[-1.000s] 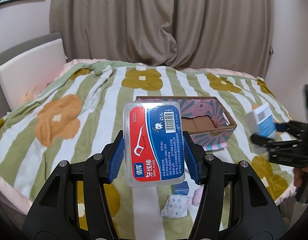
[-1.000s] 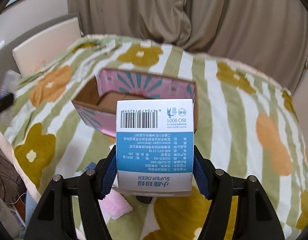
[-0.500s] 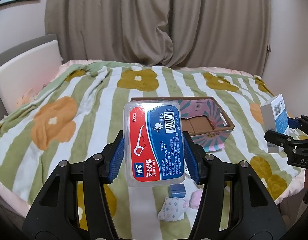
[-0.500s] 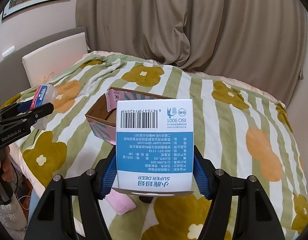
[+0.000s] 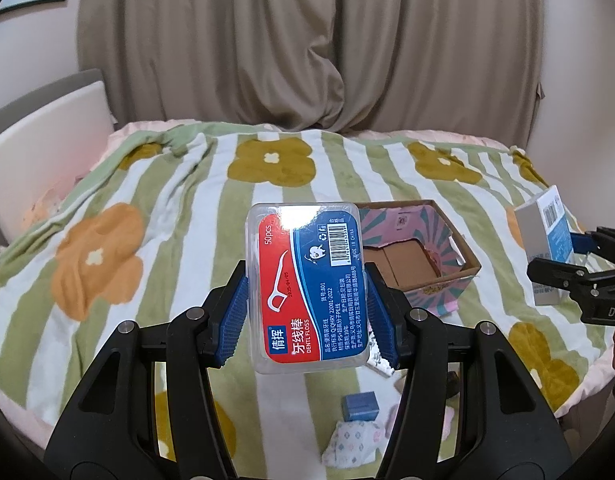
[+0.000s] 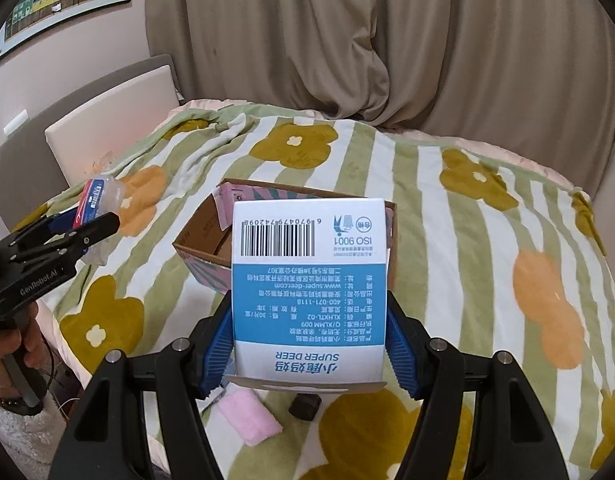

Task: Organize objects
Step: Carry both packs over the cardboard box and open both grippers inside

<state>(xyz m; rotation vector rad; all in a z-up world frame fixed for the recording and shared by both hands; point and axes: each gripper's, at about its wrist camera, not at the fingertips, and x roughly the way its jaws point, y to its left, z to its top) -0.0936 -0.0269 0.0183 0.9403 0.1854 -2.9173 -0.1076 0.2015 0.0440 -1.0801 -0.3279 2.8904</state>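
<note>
Bedroom, bed with a striped flower blanket [image 5: 179,216], tan curtain [image 5: 307,40] behind, framed picture [image 6: 63,0] on the wall at upper left. Open cardboard box [image 5: 419,256] sits on the blanket mid-bed, pink patterned sides, nothing visible inside in the part that shows. Left gripper [image 5: 305,312] is clamped on a clear floss box [image 5: 305,288], red and blue label, held upright in the air nearer the camera than the box and to its left. Right gripper [image 6: 309,350] is clamped on a white and blue carton [image 6: 309,284], print upside down, barcode on top, held in the air in front of the box; in the left view it is to the right of the box. On the blanket nearer than the box: small blue cube [image 5: 360,406], patterned pouch [image 5: 353,442], pink packet [image 6: 249,420], small dark block [image 6: 305,406]. A hand [image 6: 11,352] grips the left gripper's handle at the right view's left edge.
</note>
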